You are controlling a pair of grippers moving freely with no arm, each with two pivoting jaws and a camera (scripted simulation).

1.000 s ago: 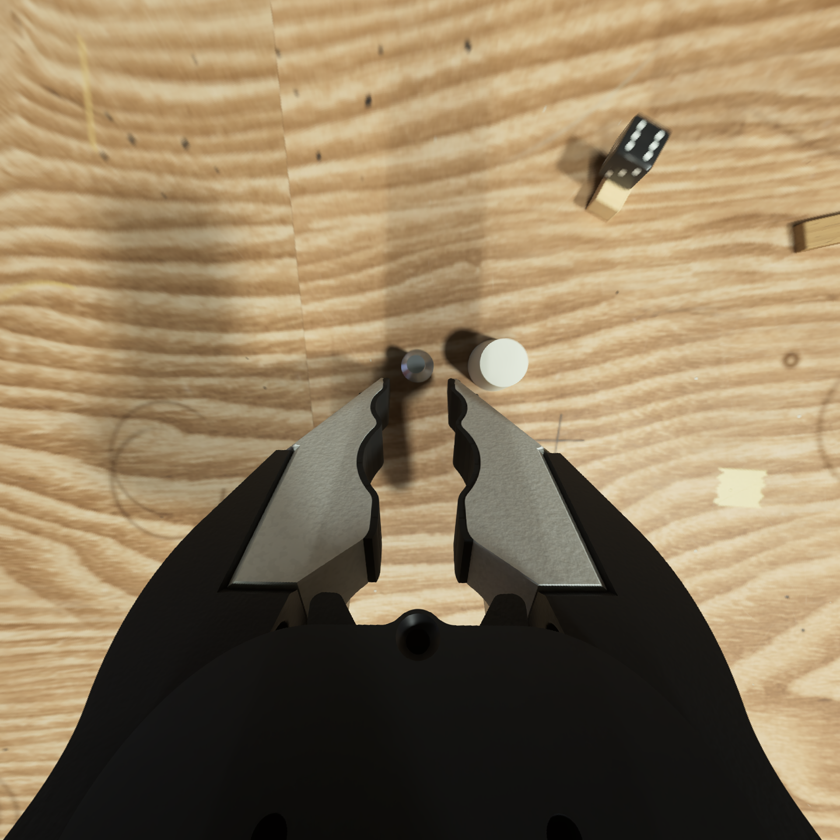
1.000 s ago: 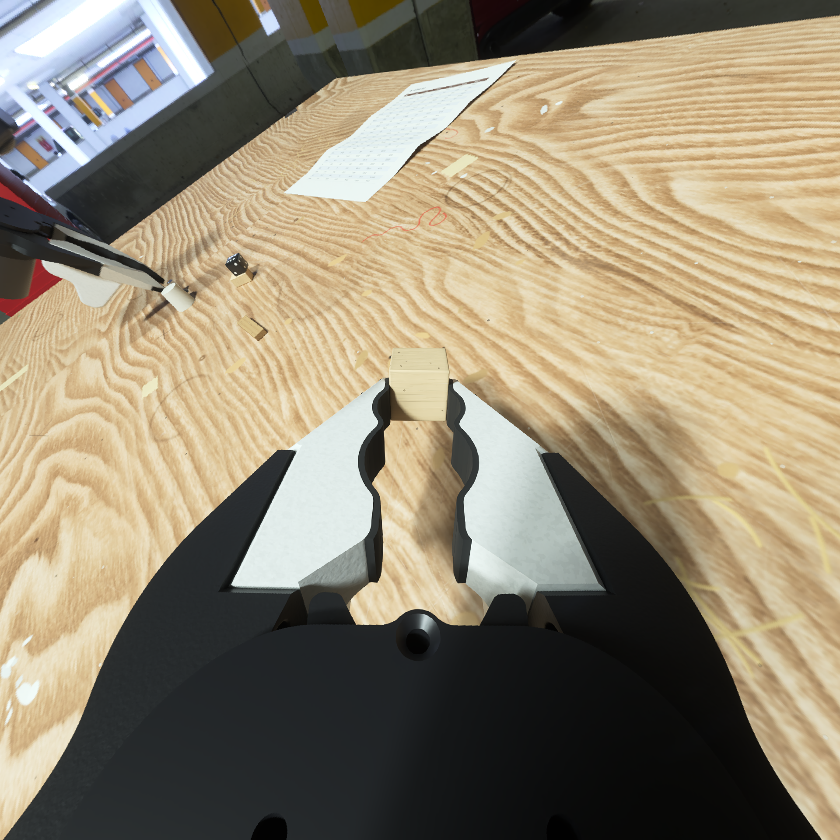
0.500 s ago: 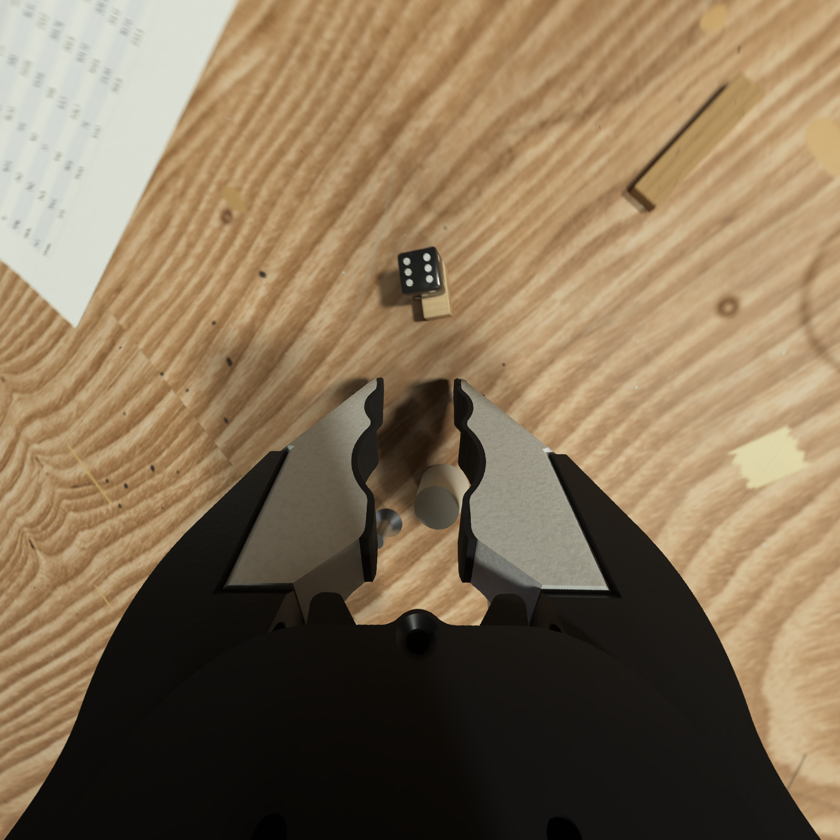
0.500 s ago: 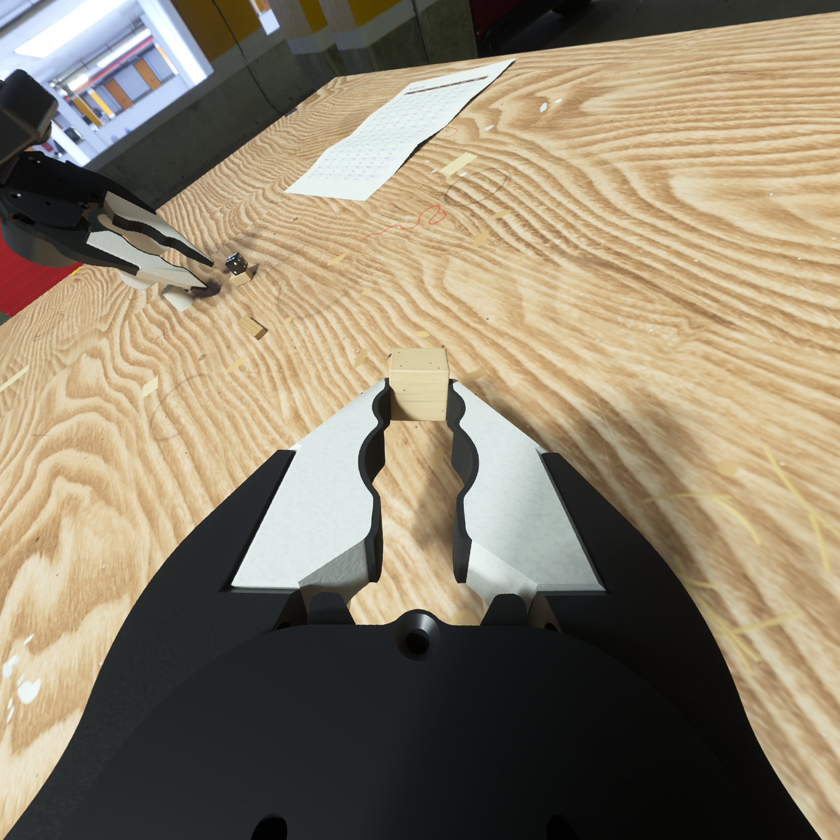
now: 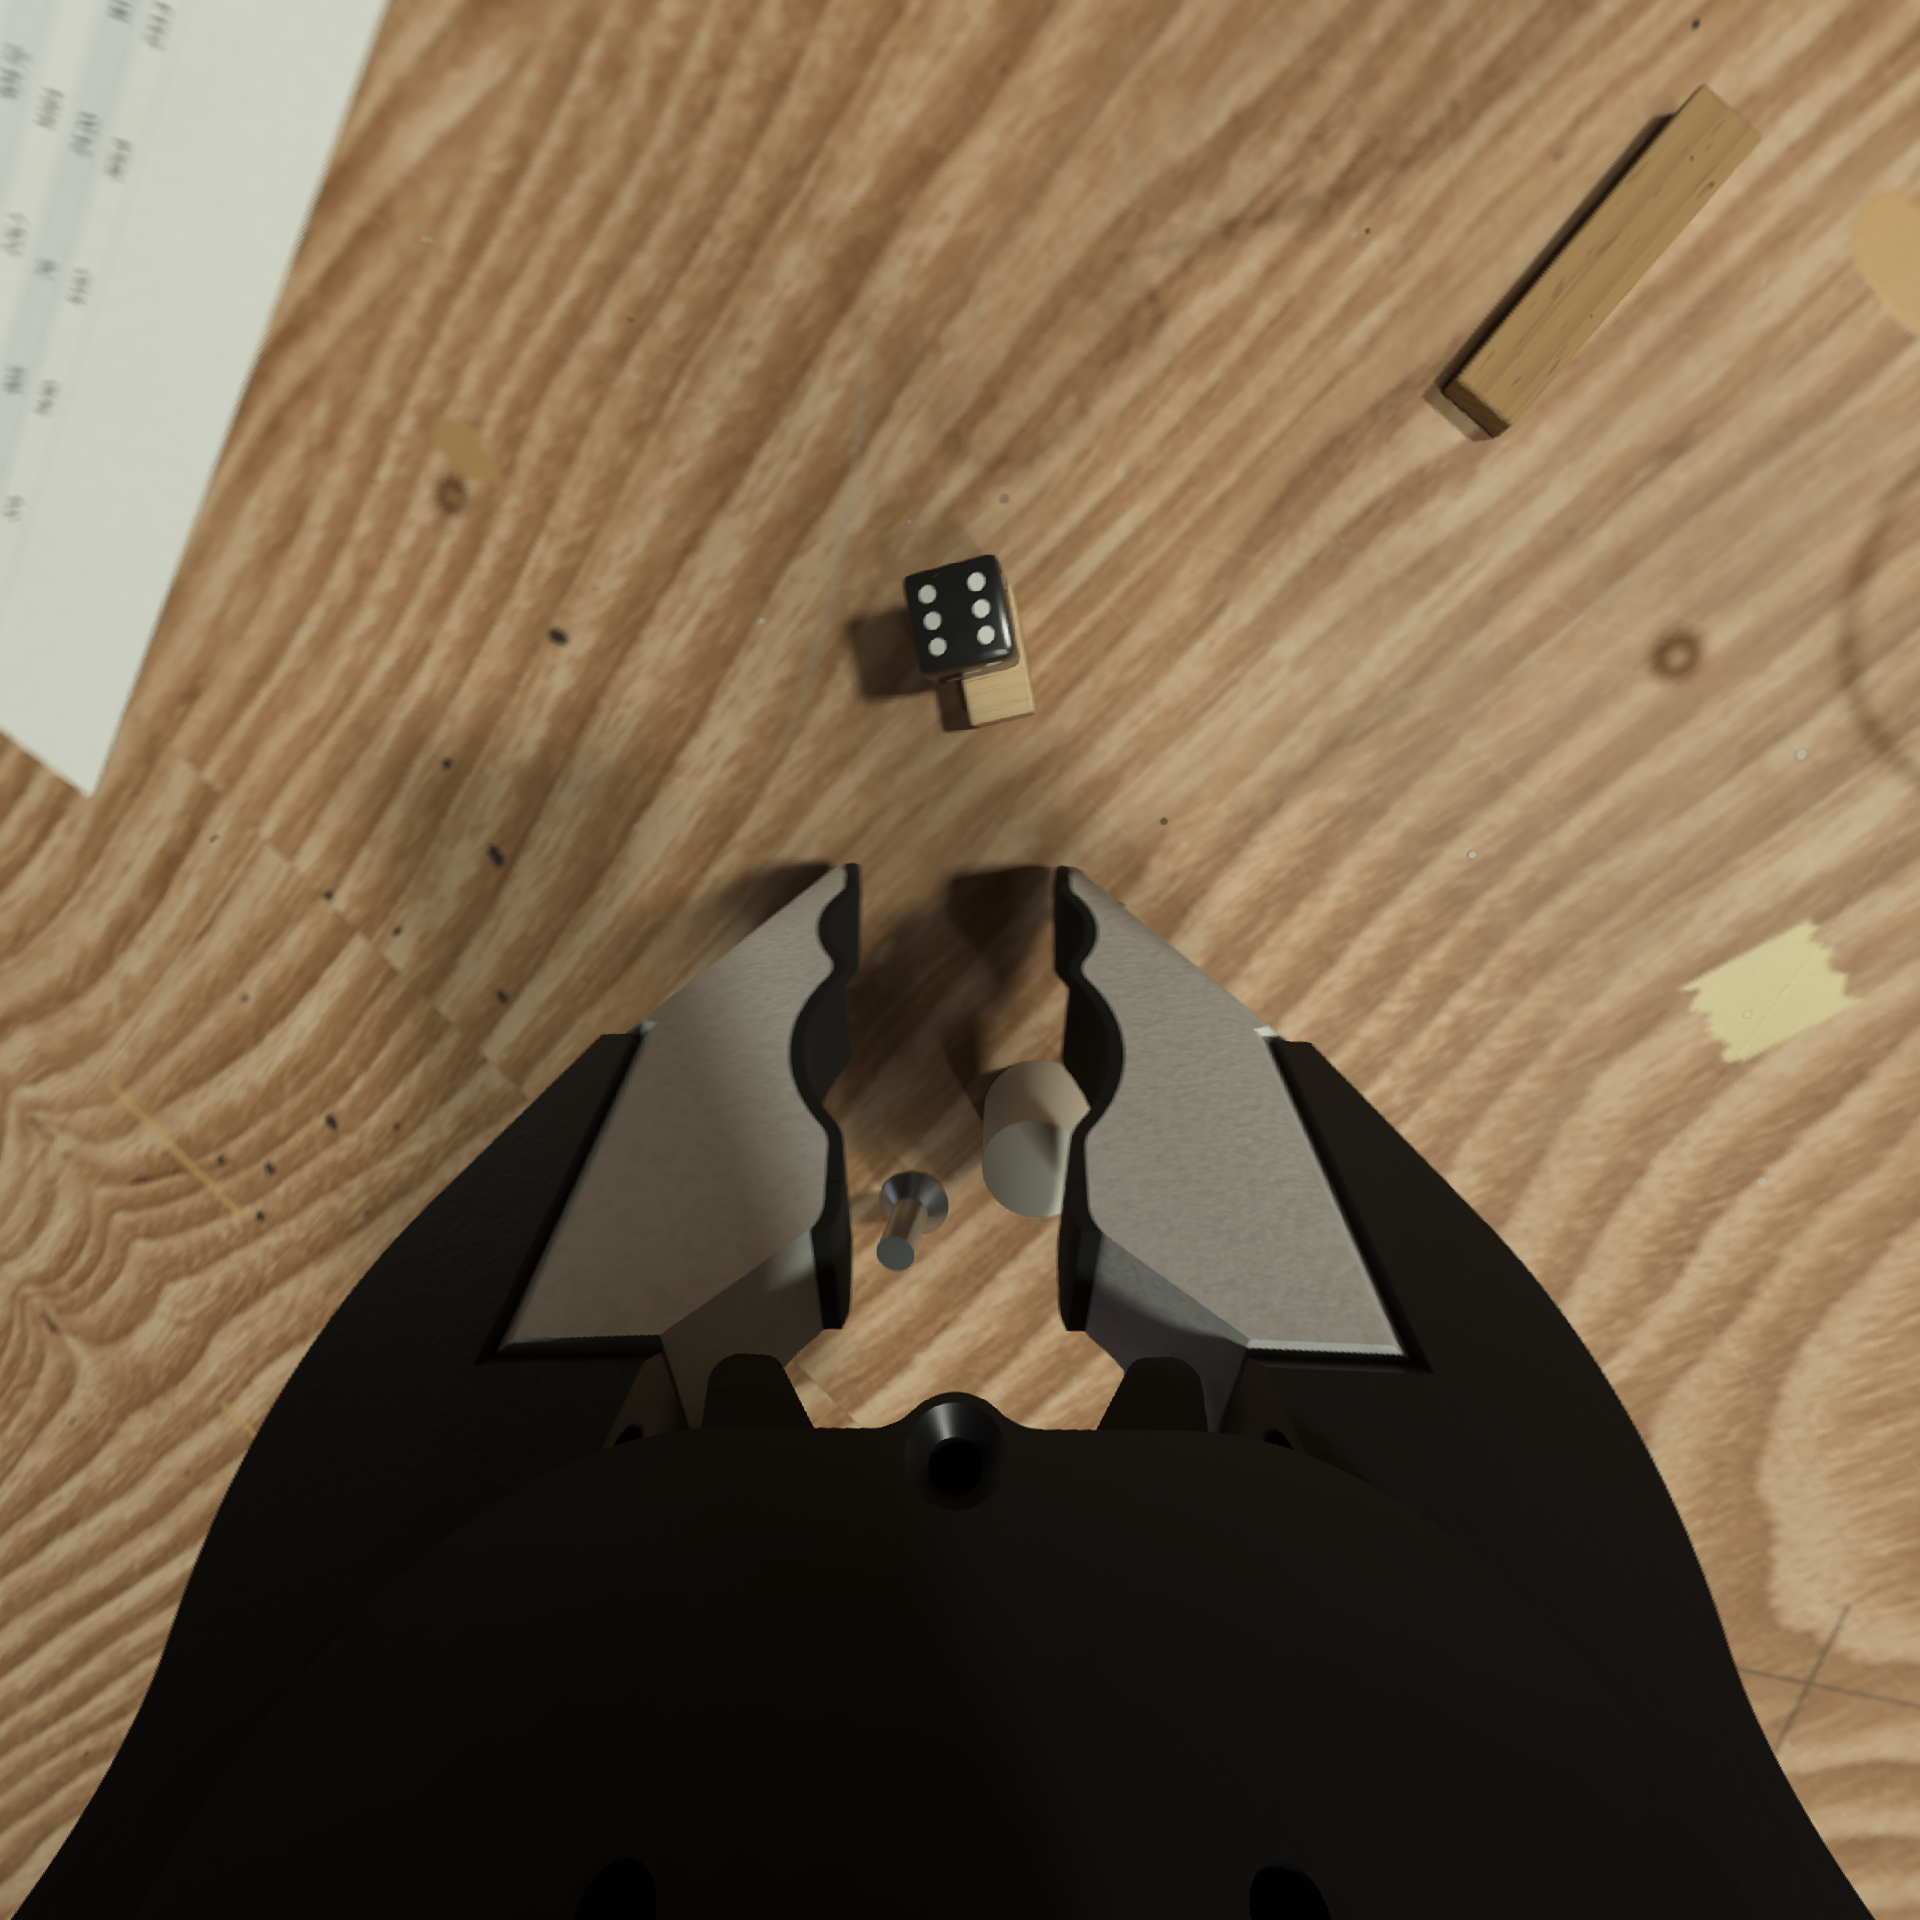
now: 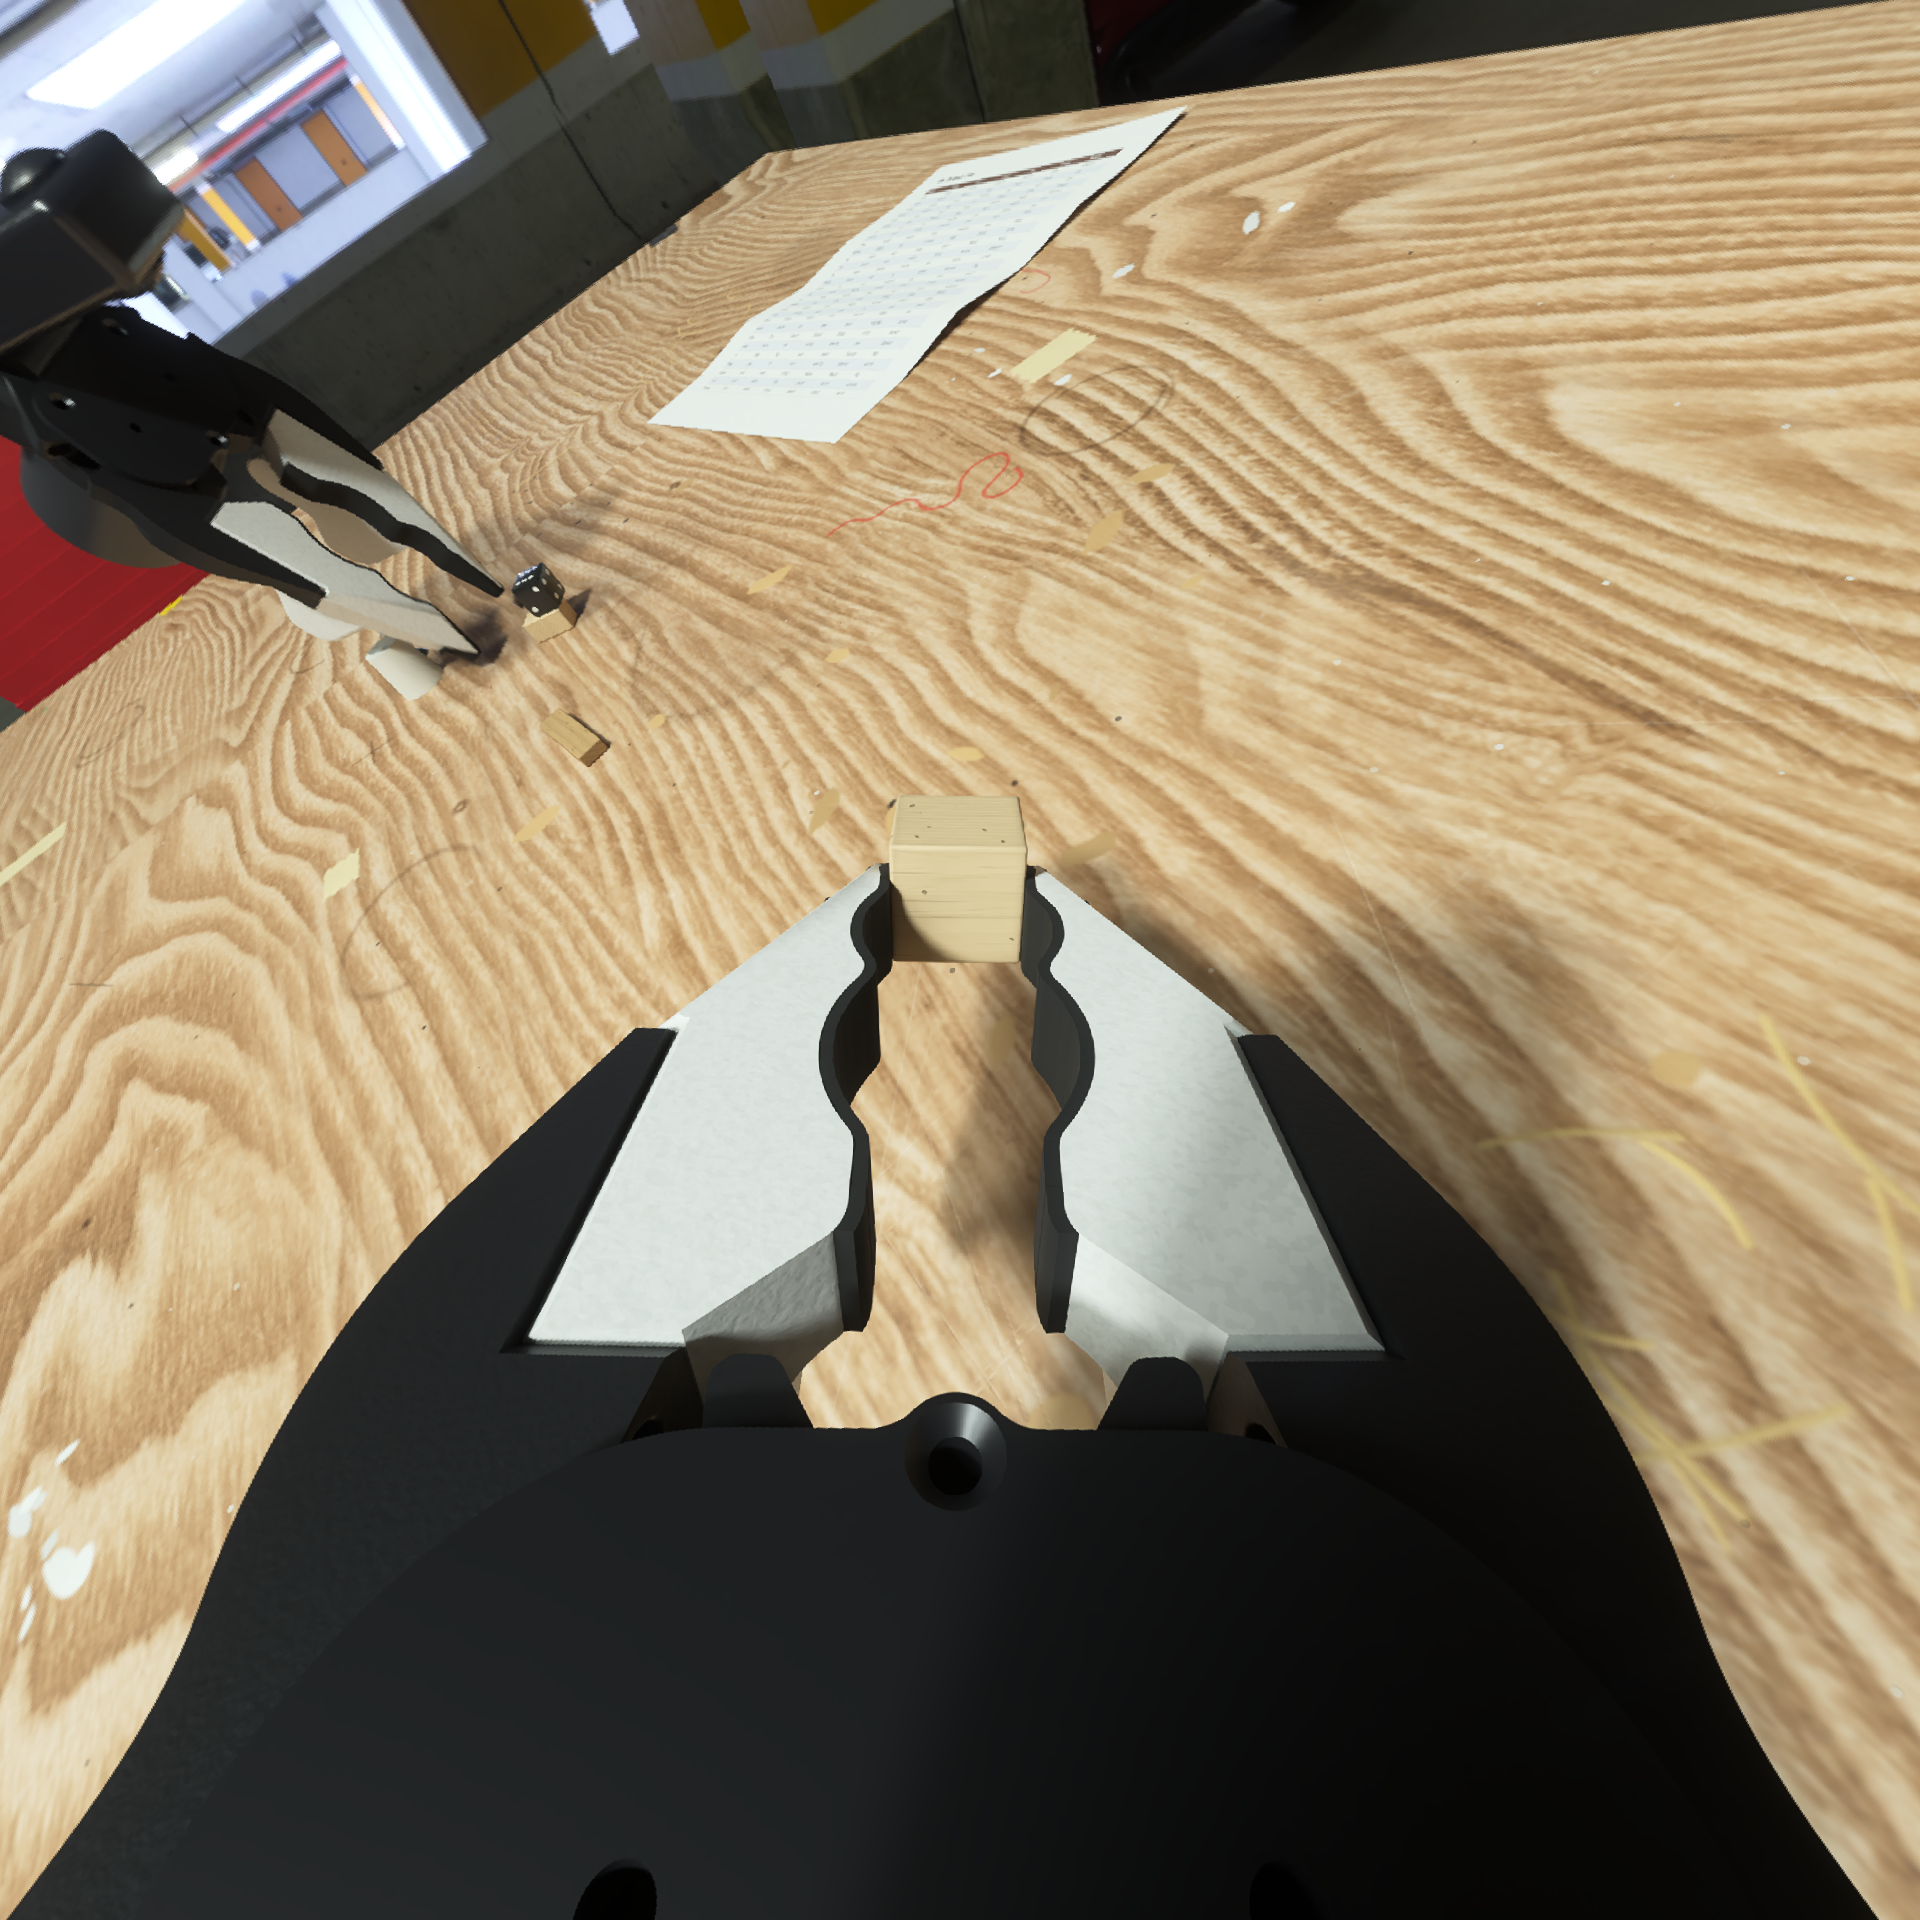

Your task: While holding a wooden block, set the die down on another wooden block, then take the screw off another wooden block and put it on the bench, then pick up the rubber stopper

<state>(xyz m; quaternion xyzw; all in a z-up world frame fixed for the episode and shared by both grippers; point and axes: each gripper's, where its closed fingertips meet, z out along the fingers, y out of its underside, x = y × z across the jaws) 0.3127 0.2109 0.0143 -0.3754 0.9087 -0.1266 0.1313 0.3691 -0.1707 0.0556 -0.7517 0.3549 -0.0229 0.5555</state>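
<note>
The rubber stopper (image 5: 1023, 1148) lies on the bench (image 5: 1455, 831) between the spread fingers of the left gripper (image 5: 956, 894), hard by one finger, with the screw (image 5: 902, 1226) beside it. Off-centre closure may roll it or catch the screw. The right gripper (image 6: 956, 883) clamps a wooden block (image 6: 956, 883).

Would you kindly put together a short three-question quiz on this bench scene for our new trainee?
1. True or false: the die rests on a small wooden block.
2. Which gripper is shut on a wooden cube: A) left gripper B) right gripper?
3. Fill in: between the left gripper's open fingers, beside the rubber stopper, lies a metal ____ on the bench.

Key: 1 true; 2 B; 3 screw.
</note>
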